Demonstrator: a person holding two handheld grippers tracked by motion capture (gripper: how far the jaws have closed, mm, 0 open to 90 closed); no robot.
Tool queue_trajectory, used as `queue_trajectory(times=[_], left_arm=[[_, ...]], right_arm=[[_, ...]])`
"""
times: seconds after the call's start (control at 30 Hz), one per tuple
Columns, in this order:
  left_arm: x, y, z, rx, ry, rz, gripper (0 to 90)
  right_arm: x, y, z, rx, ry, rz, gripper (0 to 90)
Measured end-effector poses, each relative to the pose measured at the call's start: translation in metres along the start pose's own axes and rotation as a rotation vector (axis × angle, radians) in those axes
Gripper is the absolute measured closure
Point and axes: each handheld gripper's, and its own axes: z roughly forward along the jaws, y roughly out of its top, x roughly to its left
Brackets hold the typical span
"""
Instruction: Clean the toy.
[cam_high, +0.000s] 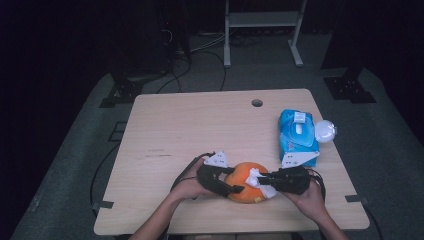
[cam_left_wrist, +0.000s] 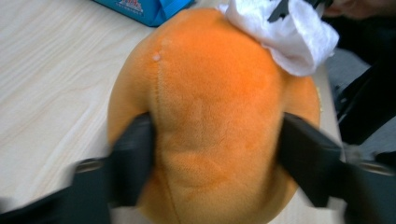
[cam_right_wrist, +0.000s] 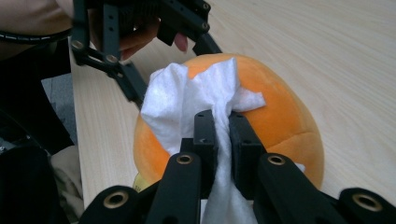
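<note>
Nearest the table's front edge sits an orange plush toy, the landmark here. The left gripper has its jaws clamped on the plush's two flanks, pressing into the fabric. On the plush's other side, the right gripper is closed tight on a white wipe, which drapes over the plush's top. Beyond the plush, to its far right, lies a blue wipes pack, with a small translucent lid just beside it, on the wooden table.

High view above the table, facing forward and down; both gripper views close on orange plush
</note>
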Motion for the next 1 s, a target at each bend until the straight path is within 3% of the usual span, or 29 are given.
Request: queue_trajectory(times=[0.03,0.07,0.1,0.13,0.17,0.2,0.37,0.47,0.53,0.6,0.63,0.73,0.77,0.8,0.9,1.0], left_arm=[[-0.005,0.006,-0.004,0.006,0.056,0.034,51.0],[-0.005,0.006,-0.004,0.006,0.056,0.034,53.9],[-0.010,0.013,-0.008,-0.007,0.107,0.067,56.0],[-0.010,0.013,-0.008,-0.007,0.107,0.067,57.6],[-0.012,0.017,-0.009,-0.025,0.132,0.097,57.6],[-0.015,0.022,-0.012,-0.059,0.179,0.161,59.8],[-0.014,0.029,-0.015,-0.091,0.228,0.191,59.7],[-0.008,0.019,-0.006,-0.043,0.204,0.152,55.7],[-0.006,0.011,-0.001,-0.052,0.166,0.119,51.4],[-0.005,0.009,-0.003,-0.039,0.164,0.113,47.6],[-0.001,0.006,-0.006,-0.042,0.151,0.088,45.9],[0.005,0.000,-0.008,-0.056,0.132,0.054,45.1],[0.011,-0.004,-0.010,-0.076,0.116,0.012,44.5],[0.011,-0.004,-0.010,-0.076,0.116,0.012,44.0],[0.014,-0.005,-0.009,-0.085,0.101,-0.001,42.7],[0.013,-0.004,-0.009,-0.085,0.105,-0.005,41.9]], right_arm=[[0.001,0.001,-0.002,-0.004,-0.009,0.004,82.4],[0.001,0.001,-0.002,-0.004,-0.009,0.004,82.4],[0.003,0.004,-0.005,-0.019,-0.031,-0.002,82.4],[0.003,0.004,-0.005,-0.019,-0.031,-0.002,82.4],[0.003,0.006,-0.008,-0.026,-0.041,-0.009,82.4],[0.003,0.009,-0.013,-0.056,-0.045,0.000,82.5],[0.000,0.016,-0.017,-0.095,-0.056,0.001,82.5],[-0.003,0.019,-0.011,-0.085,-0.073,-0.002,82.5],[-0.001,0.020,-0.001,-0.068,-0.070,-0.008,82.5],[0.007,0.023,0.011,-0.049,-0.076,-0.046,82.5],[0.011,0.029,0.017,-0.043,-0.091,-0.084,82.5],[0.010,0.031,0.016,-0.040,-0.114,-0.101,82.5],[0.005,0.026,0.013,-0.026,-0.155,-0.093,82.5],[0.005,0.026,0.013,-0.026,-0.155,-0.093,82.5],[-0.011,0.008,0.002,-0.034,-0.159,-0.010,82.5],[-0.014,0.002,-0.003,-0.024,-0.178,0.000,82.5]])
